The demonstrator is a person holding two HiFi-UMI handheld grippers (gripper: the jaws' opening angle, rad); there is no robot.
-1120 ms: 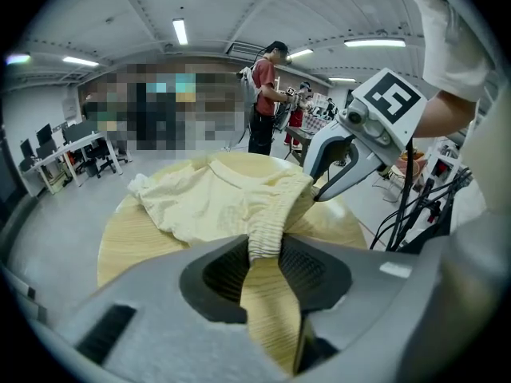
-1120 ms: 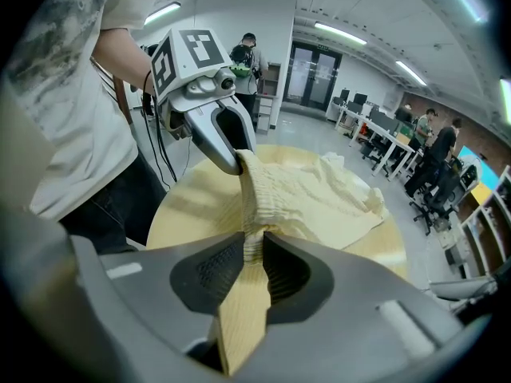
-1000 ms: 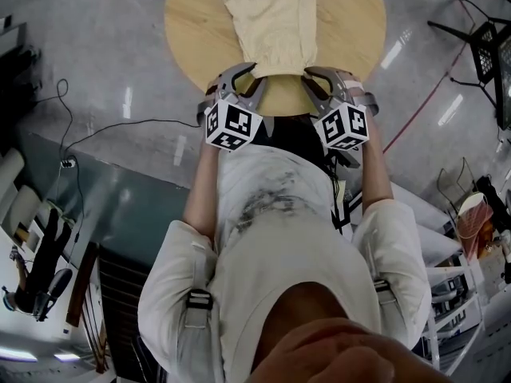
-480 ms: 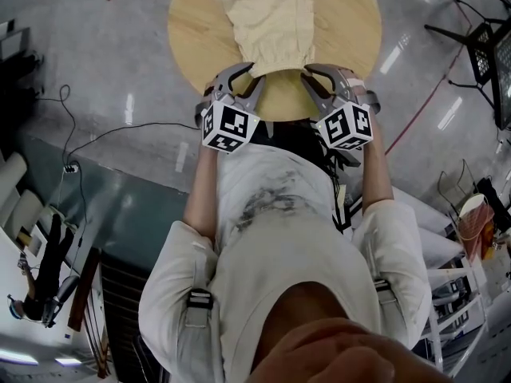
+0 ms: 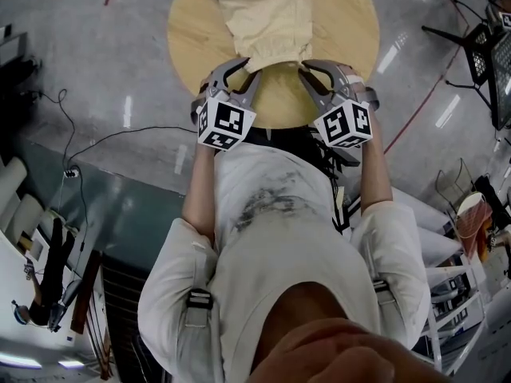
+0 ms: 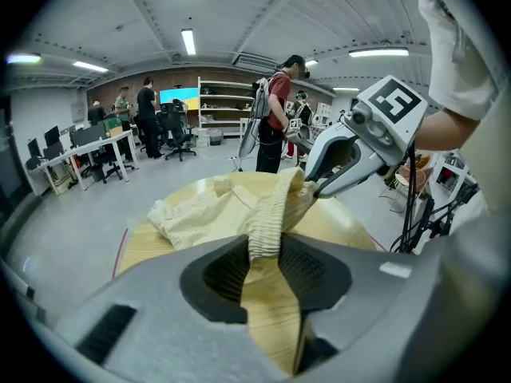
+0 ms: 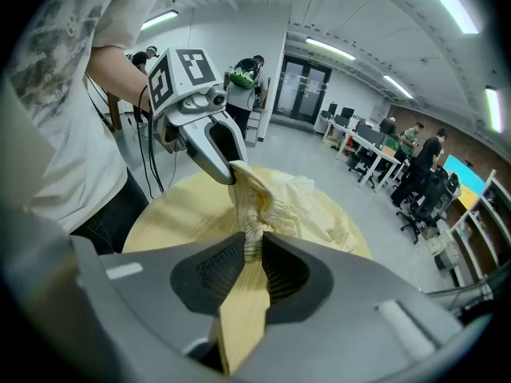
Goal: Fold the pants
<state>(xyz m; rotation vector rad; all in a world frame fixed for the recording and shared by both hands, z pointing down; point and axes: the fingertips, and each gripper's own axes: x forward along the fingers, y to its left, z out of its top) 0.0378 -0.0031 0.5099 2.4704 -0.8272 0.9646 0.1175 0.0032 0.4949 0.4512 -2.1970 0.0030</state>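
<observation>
- A round table (image 5: 196, 30) of pale wood stands on a grey, glossy floor (image 5: 120, 62).
- Cream pants (image 5: 267, 14) are the only thing on it. They run along its middle from the near edge toward the far side, where the cloth is bunched and rumpled.
- Their ribbed, gathered end is lifted off the top just inside the near edge.
- Bare wood shows left and right of the cloth.

Nothing legible here — no text, label, brand, number or sign can be read.
</observation>
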